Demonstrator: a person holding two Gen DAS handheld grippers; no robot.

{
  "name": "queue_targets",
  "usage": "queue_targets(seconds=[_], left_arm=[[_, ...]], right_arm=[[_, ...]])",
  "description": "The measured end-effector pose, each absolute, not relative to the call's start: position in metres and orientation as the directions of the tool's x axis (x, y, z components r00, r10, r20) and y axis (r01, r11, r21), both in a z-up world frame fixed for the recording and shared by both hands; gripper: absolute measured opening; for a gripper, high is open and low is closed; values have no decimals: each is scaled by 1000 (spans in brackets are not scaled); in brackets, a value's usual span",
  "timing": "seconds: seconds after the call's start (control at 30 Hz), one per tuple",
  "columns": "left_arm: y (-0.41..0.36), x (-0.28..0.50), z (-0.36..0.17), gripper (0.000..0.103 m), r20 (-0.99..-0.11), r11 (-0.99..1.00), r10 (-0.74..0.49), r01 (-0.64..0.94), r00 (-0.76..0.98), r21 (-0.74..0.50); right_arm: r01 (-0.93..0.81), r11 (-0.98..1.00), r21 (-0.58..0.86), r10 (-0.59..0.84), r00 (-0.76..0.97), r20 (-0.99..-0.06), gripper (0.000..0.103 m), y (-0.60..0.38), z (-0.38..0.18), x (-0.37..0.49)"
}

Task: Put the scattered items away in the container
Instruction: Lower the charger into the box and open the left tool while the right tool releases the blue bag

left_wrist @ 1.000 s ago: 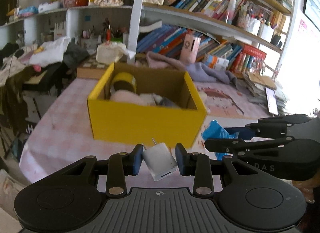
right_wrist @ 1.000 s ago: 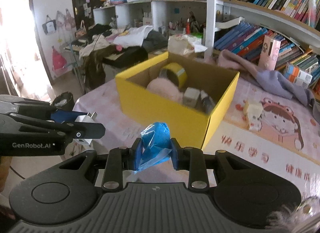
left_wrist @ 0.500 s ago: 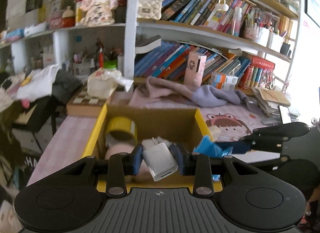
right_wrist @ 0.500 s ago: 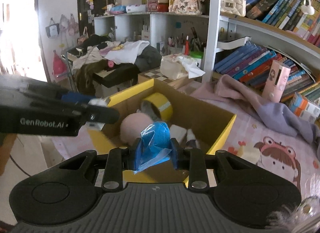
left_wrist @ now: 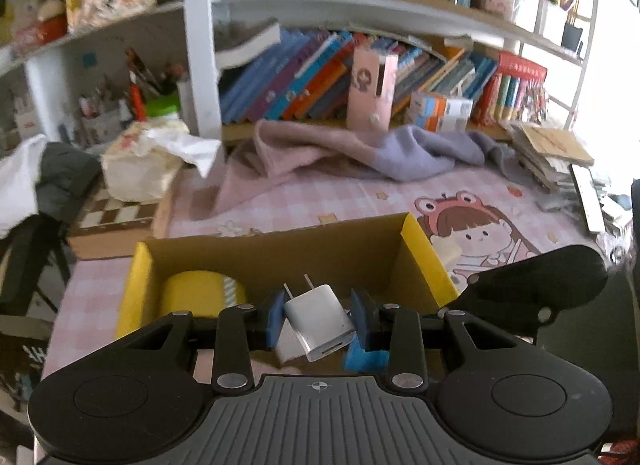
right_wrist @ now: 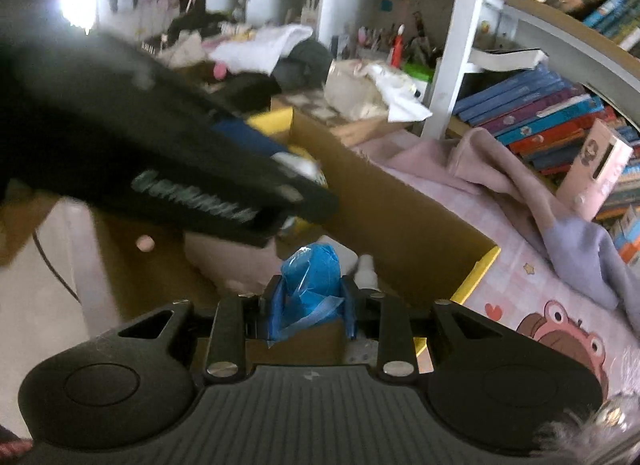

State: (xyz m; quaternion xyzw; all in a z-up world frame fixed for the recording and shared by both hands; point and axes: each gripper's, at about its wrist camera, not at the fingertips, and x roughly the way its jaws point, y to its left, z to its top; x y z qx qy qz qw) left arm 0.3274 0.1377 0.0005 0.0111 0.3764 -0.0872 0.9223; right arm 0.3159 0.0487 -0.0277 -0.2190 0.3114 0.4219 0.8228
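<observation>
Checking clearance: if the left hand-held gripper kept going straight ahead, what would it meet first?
Probably the far inner wall of the yellow box; the left hand-held gripper, with the white charger, is already over its opening. Depth is uncertain.
</observation>
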Motion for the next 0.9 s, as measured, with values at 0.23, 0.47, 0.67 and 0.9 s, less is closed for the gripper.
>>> queue_targets(seconds=[0.23, 0.47, 0.67, 0.9], left_arm=[[140, 372, -29, 34, -788, 984, -146, 173, 598, -51], [141, 383, -42, 35, -819, 985, -140, 162, 557, -58], [141, 380, -36, 67, -806, 988, -122, 152, 579, -41], [142, 364, -16, 69, -764, 990, -110, 141, 635, -26]], right_arm=[[-857, 497, -133, 526, 420, -739, 28, 61, -44, 335], [-872, 474, -118, 518, 385, -763, 28, 69, -52, 346], [-876, 470, -104, 540, 379, -752, 43, 71, -50, 348], [-870, 484, -96, 547, 386, -742, 45, 69, -46, 346]])
